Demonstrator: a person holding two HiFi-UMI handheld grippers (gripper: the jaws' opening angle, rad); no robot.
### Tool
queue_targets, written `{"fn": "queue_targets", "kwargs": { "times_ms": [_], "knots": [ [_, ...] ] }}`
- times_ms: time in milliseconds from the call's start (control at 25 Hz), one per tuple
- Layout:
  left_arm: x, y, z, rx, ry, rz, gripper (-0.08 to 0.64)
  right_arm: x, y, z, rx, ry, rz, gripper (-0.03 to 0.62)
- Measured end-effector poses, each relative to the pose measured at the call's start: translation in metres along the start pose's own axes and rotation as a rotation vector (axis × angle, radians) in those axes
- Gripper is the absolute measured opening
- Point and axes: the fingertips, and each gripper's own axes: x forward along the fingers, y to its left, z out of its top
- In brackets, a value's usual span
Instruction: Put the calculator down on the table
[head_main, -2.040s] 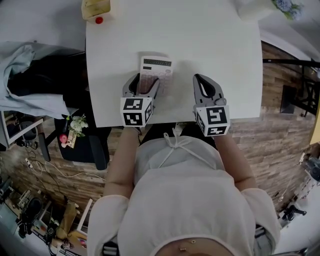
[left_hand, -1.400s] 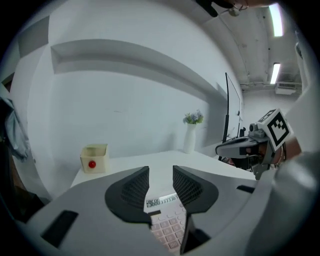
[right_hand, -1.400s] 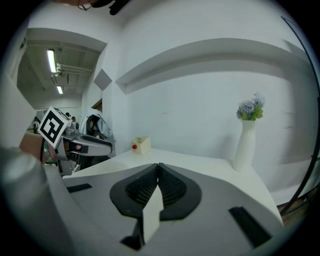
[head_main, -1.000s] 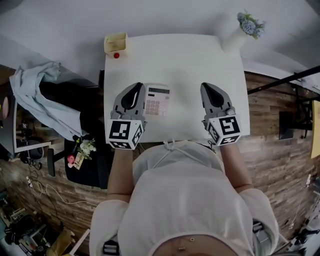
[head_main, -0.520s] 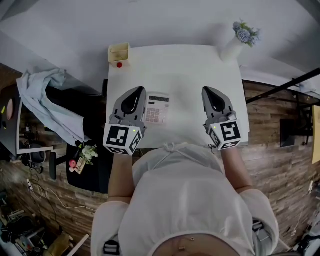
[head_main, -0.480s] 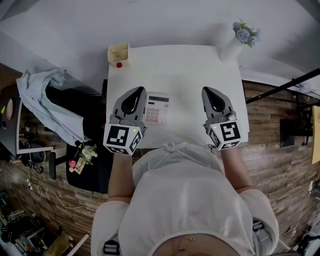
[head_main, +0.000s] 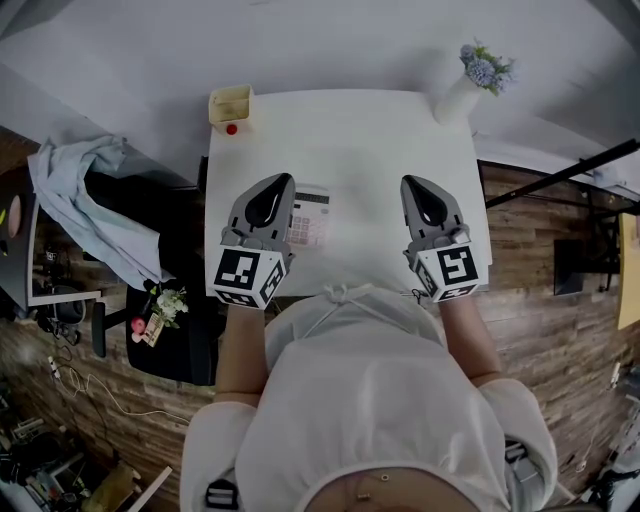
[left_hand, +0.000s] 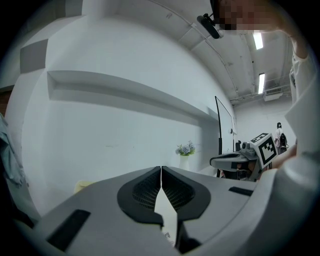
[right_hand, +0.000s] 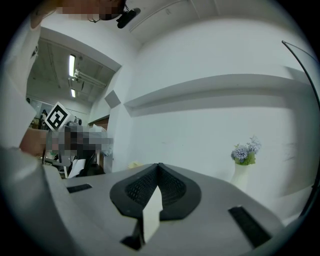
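The white and pink calculator (head_main: 312, 218) lies flat on the white table (head_main: 350, 130), its left edge hidden under my left gripper (head_main: 284, 180). That gripper hovers above it, shut and empty; in the left gripper view its jaws (left_hand: 161, 169) meet in a thin line with nothing between them. My right gripper (head_main: 408, 182) hangs over the table's right half, level with the left one and apart from the calculator. Its jaws (right_hand: 159, 165) are shut and hold nothing.
A yellow box (head_main: 230, 102) with a small red thing (head_main: 231, 129) beside it stands at the table's far left corner. A white vase of flowers (head_main: 470, 85) stands at the far right corner. A dark chair with cloth (head_main: 90, 200) is left of the table.
Two seconds ago the left jaws stood open around the calculator's near left edge. They have since let go and shut, and both grippers have lifted a little off the table.
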Motion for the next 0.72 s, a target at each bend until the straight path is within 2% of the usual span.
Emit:
{"fn": "queue_targets", "kwargs": {
  "times_ms": [280,720],
  "knots": [
    [-0.003,-0.003,-0.001,-0.024,-0.004,-0.003,0.025,0.000,0.014,0.002,0.011,-0.011,0.047,0.003],
    [-0.015,0.003,-0.004,-0.026,-0.010,-0.004,0.025,0.003,0.040,0.003,-0.028,-0.032,0.088,0.003]
  ]
}}
